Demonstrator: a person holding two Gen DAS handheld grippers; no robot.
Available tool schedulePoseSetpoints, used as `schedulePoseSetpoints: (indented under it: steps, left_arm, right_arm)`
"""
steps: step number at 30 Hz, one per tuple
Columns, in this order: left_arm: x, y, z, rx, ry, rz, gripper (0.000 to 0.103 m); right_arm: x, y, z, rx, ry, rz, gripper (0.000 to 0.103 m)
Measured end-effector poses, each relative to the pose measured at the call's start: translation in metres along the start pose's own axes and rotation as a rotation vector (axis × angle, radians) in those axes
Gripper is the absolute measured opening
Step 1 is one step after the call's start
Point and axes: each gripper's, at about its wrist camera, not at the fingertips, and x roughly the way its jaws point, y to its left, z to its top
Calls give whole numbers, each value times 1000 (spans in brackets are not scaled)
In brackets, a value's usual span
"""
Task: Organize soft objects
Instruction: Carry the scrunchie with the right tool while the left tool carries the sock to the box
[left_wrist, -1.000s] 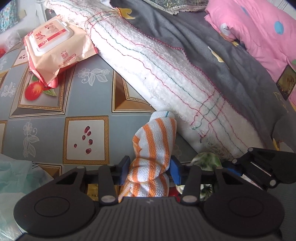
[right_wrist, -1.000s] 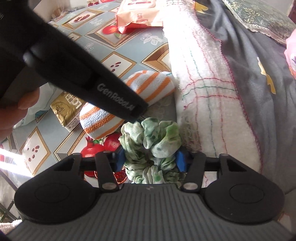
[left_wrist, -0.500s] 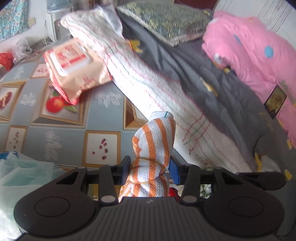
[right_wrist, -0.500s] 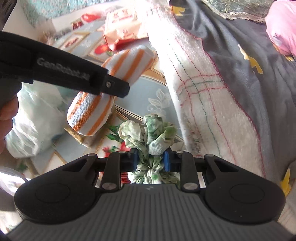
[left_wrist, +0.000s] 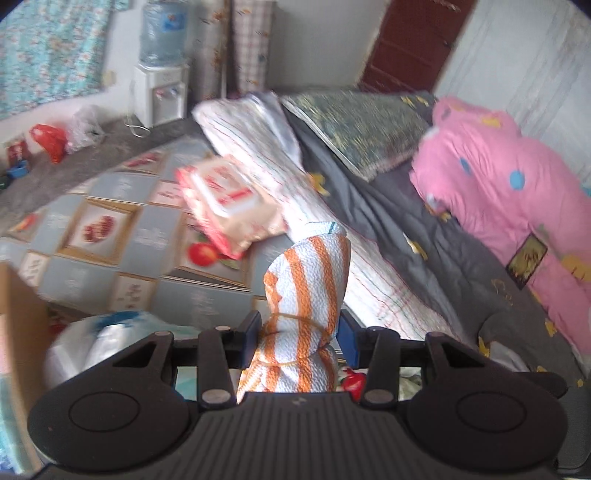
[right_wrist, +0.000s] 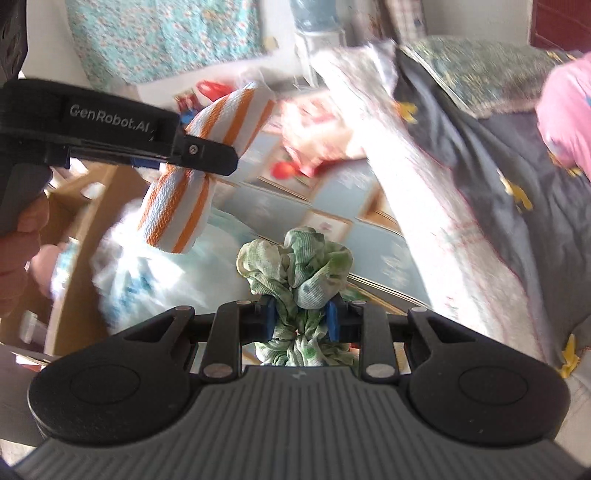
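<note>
Holding: we grip one soft thing in each hand-held gripper, both lifted clear of the surface below.
Left hand-held gripper (left_wrist: 299, 338): its blue pads press on the waist of a rolled orange-and-white striped cloth (left_wrist: 308, 288), partly closed around it; a thin band cinches the roll just where the pads sit. The roll stands upright between the jaws in the left wrist view.
Right hand-held gripper (right_wrist: 300, 319): its jaws have just been closing, and the pads now pinch a green-and-white scrunchie (right_wrist: 295, 266), bunched up between them and bulging above and below.
From the right wrist view: we see the left hand-held gripper side on, with the striped cloth tilted in its jaws, up and to the left of the scrunchie, apart from it.
Below: a patterned sheet with fruit squares (left_wrist: 110, 254), and on it a pack of wet wipes (left_wrist: 229, 201) leaning against a white stitched blanket (left_wrist: 373, 291).
Lower left: a cardboard box (right_wrist: 74, 236) beside a pale plastic bag (right_wrist: 133, 280).
Right: a grey quilt (left_wrist: 454, 258) and a pink quilt (left_wrist: 517, 192).
Sharpness: the background is blurred.
</note>
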Motion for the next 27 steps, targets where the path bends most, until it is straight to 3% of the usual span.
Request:
schedulePoseSetpoints:
  steps: [5,9,17,22,27]
  left_arm:
    - [-65,50,-8,-58,-51,74,45]
    - [-114,103,-25,-132,-67,170,45]
    - [-186,213,-83,-313,-30,389,45]
    - [-188,262,-130,-465,46,382,45]
    - [-171,286,-170,-534,142,371,45]
  right_arm:
    - [-11,60,13,-10,-19,98,25]
    - [-3,115,20,0,4,224,25]
    - [28,228,24,-24,90,414,25]
    - [53,282,19,-75,172,423,25]
    - [84,326,8,-131,289,395,26]
